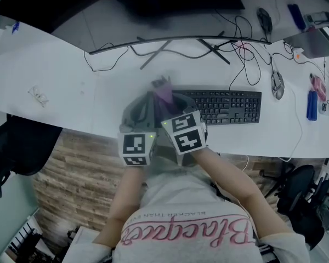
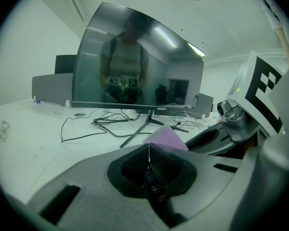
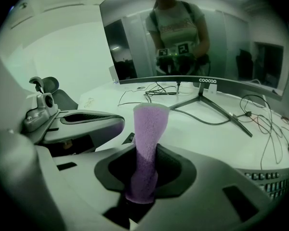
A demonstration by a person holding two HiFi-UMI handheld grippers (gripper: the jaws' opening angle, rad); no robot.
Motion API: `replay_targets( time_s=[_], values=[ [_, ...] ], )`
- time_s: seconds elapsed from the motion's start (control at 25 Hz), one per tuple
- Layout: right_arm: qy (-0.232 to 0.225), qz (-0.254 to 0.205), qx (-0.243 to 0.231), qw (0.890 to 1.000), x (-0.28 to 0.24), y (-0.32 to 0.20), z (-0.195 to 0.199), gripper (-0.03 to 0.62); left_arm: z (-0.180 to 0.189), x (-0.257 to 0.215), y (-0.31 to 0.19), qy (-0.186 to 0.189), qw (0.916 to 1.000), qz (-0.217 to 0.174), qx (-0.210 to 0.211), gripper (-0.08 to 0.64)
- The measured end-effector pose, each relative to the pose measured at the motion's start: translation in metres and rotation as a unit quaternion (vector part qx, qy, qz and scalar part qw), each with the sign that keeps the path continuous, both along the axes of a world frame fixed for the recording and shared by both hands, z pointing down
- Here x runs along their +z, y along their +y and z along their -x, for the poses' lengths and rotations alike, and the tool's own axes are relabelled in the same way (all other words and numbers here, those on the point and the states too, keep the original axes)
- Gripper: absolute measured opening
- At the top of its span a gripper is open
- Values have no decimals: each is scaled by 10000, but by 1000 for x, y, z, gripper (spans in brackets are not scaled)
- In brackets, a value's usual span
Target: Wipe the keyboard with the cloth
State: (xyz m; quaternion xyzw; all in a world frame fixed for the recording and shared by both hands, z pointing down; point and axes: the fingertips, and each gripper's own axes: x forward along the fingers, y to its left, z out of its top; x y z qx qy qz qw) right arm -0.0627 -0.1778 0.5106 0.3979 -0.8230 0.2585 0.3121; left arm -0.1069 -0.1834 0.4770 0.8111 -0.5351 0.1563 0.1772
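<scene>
Right gripper (image 3: 143, 184) is clamped on the purple cloth (image 3: 149, 129), which juts out twisted from between its jaws. The left gripper (image 2: 149, 154) is closed on nothing, just beside it at 9 o'clock. From the head view the cloth sits over the left end of the keyboard (image 1: 225, 106), whose keys run toward 3 o'clock on the white bench (image 1: 55, 70). I judge the cloth is in hand but the wiping is yet to do. Both grippers cover the keyboard's left end, so whether cloth touches keys cannot be told. The right gripper view catches only a corner of keys at 4 o'clock.
</scene>
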Motion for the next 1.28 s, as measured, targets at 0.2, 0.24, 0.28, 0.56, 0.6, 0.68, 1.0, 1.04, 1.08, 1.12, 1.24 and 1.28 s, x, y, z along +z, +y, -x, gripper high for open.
replay_targets(
  time_s=[0.2, 0.24, 0.28, 0.56, 0.6, 0.68, 1.0, 1.04, 1.08, 1.12, 1.24, 1.28],
  values=[
    [-34, 24, 2, 10000, 0, -1, -20, 87, -15, 0, 3, -29, 10000, 14, -78, 5],
    [-33, 25, -6, 10000, 0, -1, -23, 87, -19, -1, 3, -35, 10000, 11, -87, 5],
    [-31, 23, -17, 10000, 0, -1, -26, 87, -22, -2, 3, -39, 9999, 5, -94, 6],
    [-48, 23, -99, 9999, 0, -2, -45, 87, -43, -2, 5, -85, 9999, 9, -122, 5],
    [-51, 28, -95, 9999, 0, -3, -49, 87, -47, -3, 4, -92, 9999, 3, -115, 5],
    [-68, 43, -83, 9999, 1, -4, -56, 87, -54, -4, 3, -110, 9999, 7, -117, 5],
    [-92, 63, 13, 9999, 1, -8, -90, 87, -90, 2, -1, -101, 9999, 66, 7, 5],
    [-90, 66, 31, 9999, 1, -9, -95, 87, -96, 2, -2, -100, 9999, 71, 36, 6],
    [-92, 70, 48, 9999, 1, -10, -99, 87, -101, 2, -3, -103, 9999, 78, 58, 5],
    [-95, 74, 59, 9999, 2, -10, -104, 87, -105, 3, -4, -107, 9999, 83, 71, 5],
    [-95, 70, 56, 9999, 2, -10, -118, 87, -117, 3, -5, -114, 9999, 85, 49, 5],
    [-95, 66, 46, 9999, 2, -10, -123, 87, -121, 3, -5, -114, 9999, 82, 32, 5]
  ],
)
